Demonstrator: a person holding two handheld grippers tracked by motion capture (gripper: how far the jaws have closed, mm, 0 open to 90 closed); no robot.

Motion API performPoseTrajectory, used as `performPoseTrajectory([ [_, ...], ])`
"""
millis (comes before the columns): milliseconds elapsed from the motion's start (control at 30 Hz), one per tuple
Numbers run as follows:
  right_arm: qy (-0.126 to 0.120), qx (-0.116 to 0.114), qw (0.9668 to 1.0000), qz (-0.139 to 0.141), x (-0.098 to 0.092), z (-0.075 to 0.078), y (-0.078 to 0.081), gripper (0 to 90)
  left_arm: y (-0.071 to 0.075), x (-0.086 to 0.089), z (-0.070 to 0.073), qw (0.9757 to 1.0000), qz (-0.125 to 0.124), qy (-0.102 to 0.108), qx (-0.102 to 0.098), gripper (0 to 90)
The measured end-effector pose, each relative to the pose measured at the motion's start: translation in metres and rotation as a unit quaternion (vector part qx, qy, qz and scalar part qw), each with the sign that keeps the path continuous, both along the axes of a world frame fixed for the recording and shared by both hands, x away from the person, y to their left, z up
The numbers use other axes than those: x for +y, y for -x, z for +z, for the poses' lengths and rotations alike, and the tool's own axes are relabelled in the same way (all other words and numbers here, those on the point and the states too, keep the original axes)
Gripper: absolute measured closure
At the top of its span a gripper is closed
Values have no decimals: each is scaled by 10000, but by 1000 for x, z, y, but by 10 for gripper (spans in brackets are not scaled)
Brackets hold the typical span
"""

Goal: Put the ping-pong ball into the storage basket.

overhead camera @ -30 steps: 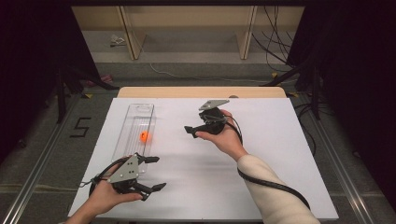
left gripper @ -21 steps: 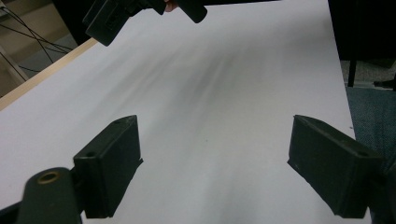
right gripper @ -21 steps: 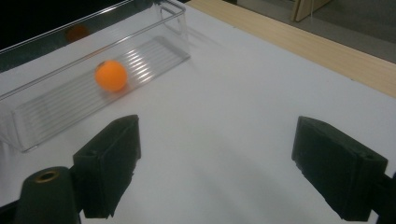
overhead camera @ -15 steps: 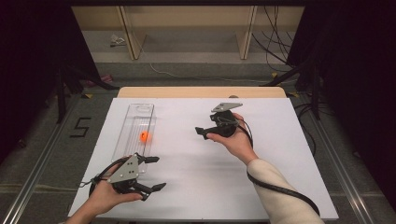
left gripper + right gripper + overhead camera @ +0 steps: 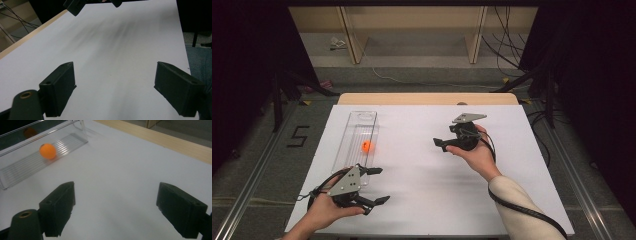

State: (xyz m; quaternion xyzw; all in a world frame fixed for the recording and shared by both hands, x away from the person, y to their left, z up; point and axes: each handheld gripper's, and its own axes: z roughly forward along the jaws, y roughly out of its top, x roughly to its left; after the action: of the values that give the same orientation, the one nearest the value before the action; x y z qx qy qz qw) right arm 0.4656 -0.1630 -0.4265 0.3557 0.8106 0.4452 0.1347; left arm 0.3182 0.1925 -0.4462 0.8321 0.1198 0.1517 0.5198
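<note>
A clear ribbed plastic tray (image 5: 357,137) holds a smooth orange ball (image 5: 366,146) on a matt white table (image 5: 422,170).

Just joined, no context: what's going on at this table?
A person holds a two-jaw claw in each hand over a white table. Both are open and hold nothing. The left claw sits at the near left, by the near end of a clear tray. An orange ball lies inside that tray. The right claw hovers mid-table, pointing toward the tray. Neither touches the ball.

Black hand-held gripper (image 5: 441,145), grey plate, cream sleeve (image 5: 518,202)
</note>
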Motion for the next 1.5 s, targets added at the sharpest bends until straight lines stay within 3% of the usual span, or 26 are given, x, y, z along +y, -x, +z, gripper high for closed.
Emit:
performPoseTrajectory([
  [1500, -30, -130, 9989, -456, -66, 2, 40, 164, 0, 0, 0, 10000, 27, 21, 10, 163],
])
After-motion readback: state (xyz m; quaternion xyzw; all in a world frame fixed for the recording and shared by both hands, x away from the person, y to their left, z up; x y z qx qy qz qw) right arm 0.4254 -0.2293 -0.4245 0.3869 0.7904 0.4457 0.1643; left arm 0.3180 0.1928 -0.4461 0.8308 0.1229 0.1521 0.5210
